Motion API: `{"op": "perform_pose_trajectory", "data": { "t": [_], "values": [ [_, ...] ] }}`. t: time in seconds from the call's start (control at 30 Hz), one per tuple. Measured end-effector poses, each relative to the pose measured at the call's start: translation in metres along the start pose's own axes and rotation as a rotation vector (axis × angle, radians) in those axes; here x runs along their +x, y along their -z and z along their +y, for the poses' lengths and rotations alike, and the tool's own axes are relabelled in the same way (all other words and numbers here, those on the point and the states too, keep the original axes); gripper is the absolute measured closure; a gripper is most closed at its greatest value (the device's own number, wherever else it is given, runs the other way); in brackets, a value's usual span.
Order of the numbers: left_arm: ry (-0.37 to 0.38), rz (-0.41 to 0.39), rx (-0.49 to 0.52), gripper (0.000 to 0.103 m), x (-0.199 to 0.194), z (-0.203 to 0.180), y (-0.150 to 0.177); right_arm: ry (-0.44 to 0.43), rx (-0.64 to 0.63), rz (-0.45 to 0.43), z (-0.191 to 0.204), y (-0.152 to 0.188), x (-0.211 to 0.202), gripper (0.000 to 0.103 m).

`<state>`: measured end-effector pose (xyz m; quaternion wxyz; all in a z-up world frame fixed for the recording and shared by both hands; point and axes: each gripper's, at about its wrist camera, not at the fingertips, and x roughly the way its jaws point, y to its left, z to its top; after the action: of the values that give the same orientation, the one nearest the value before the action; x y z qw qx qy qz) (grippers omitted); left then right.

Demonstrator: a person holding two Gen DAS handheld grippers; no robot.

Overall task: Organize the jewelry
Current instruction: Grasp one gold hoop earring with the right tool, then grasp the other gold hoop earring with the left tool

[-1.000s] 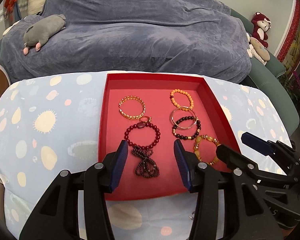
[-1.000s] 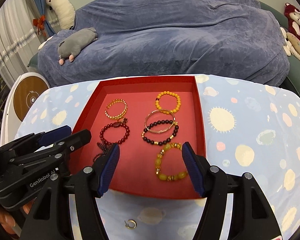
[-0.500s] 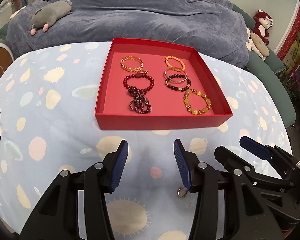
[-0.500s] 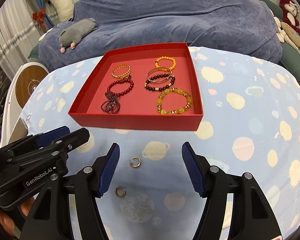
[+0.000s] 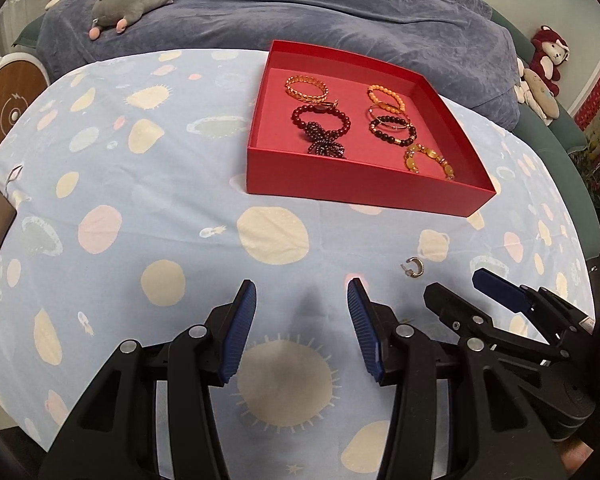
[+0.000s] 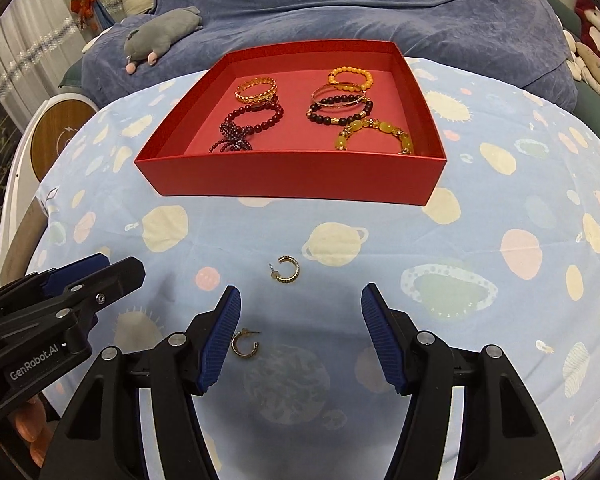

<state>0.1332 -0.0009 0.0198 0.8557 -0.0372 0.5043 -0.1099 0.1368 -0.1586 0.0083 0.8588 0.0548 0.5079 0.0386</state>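
Note:
A red tray on the patterned tablecloth holds several bead bracelets, among them a dark red one and a yellow one. Two small gold hoop earrings lie on the cloth in front of the tray: one farther out, one beside my right gripper's left finger. My left gripper is open and empty above the cloth, left of the earrings. My right gripper is open and empty, just behind the earrings.
A blue-covered sofa with a grey plush toy stands behind the table. More plush toys sit at the right. A round white and wood device stands at the left. The tablecloth spreads around the tray.
Both grippers have pulled back from over the tray toward the table's near side. The two earrings have come into view on the cloth. Both stay open.

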Motion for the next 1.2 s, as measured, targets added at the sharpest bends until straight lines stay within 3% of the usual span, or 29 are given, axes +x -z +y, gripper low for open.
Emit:
{"op": "perform_pose_trajectory", "data": {
  "t": [0.5, 0.67, 1.2],
  "values": [
    [-0.018, 0.022, -0.012, 0.058, 0.011, 0.014, 0.003, 0.016, -0.040, 0.027, 0.008, -0.013, 0.030, 0.070],
    [-0.014, 0.023, -0.011, 0.058, 0.011, 0.012, 0.003, 0.027, -0.054, 0.025, 0.006, -0.012, 0.030, 0.086],
    [0.072, 0.036, 0.029, 0.054, 0.002, -0.024, 0.017, 0.031, 0.087, 0.000, -0.038, 0.016, -0.018, 0.086]
  ]
}}
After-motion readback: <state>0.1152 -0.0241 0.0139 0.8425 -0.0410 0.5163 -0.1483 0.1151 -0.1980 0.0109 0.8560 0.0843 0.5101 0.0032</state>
